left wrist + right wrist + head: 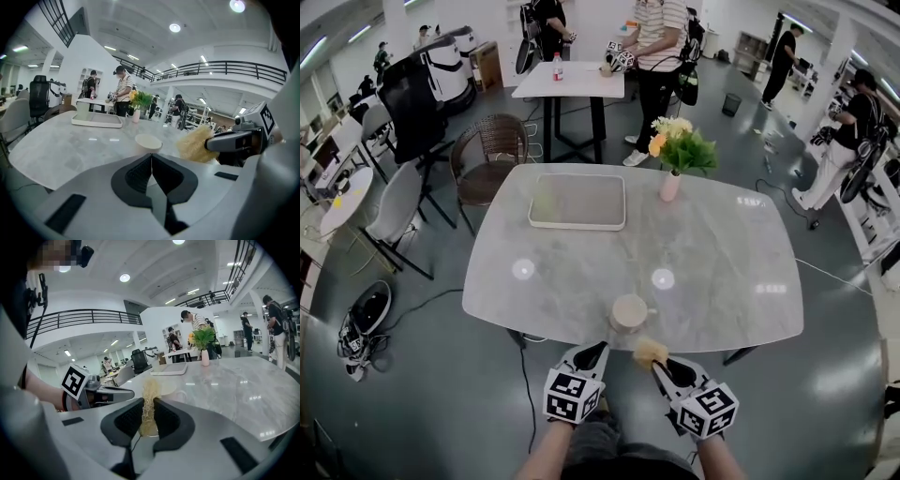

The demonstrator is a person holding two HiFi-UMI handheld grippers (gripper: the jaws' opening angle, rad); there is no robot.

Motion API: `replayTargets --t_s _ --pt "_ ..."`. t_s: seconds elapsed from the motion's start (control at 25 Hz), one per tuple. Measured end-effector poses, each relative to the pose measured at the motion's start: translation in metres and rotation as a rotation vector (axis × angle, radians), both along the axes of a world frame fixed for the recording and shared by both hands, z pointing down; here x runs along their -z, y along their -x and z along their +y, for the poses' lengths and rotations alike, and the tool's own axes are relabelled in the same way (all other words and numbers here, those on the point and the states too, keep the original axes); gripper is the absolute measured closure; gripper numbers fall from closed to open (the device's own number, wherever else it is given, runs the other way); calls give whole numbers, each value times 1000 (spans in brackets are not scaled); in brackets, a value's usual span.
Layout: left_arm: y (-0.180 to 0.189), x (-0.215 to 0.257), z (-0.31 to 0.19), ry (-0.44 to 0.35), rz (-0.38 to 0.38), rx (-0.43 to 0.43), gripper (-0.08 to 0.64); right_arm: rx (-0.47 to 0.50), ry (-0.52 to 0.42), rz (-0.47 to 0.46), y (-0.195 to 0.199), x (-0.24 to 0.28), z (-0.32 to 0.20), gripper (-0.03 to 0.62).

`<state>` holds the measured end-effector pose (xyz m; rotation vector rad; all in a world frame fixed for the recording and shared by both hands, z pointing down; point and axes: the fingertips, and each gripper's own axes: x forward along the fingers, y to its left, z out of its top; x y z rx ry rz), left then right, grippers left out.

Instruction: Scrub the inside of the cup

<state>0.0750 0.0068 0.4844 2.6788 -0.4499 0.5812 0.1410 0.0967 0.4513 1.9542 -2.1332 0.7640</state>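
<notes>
Two risks: left gripper point(596, 349), clenched empty, leaves cup point(629, 312) unsteadied beside near table point(712, 262) edge; right gripper point(662, 366), grasping scrubber point(651, 352), could topple it.

Probably an open office hall: marble table point(722, 281), office chair point(412, 108), mezzanine railing point(225, 65), people point(659, 47) standing about.

Cream cup point(628, 312) upright near table point(581, 281) edge; yellow fibrous scrubber point(650, 352) in right gripper point(149, 404) jaws.
</notes>
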Motion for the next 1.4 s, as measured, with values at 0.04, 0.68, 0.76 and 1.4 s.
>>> replayTargets --t_s 0.04,0.68,0.76,1.4 --pt "-2 -2 -5 2 2 -5 546 0 0 3 -1 0 -6 532" --pt "-3 -25 -31 44 -7 -11 541 63 -7 26 -34 8 -68 532" --pt "-8 -27 -37 39 -19 -20 519 108 13 52 -37 6 -80 532" --pt "-71 -72 -28 -97 -235 -233 184 941 445 621 -14 -48 -126 531"
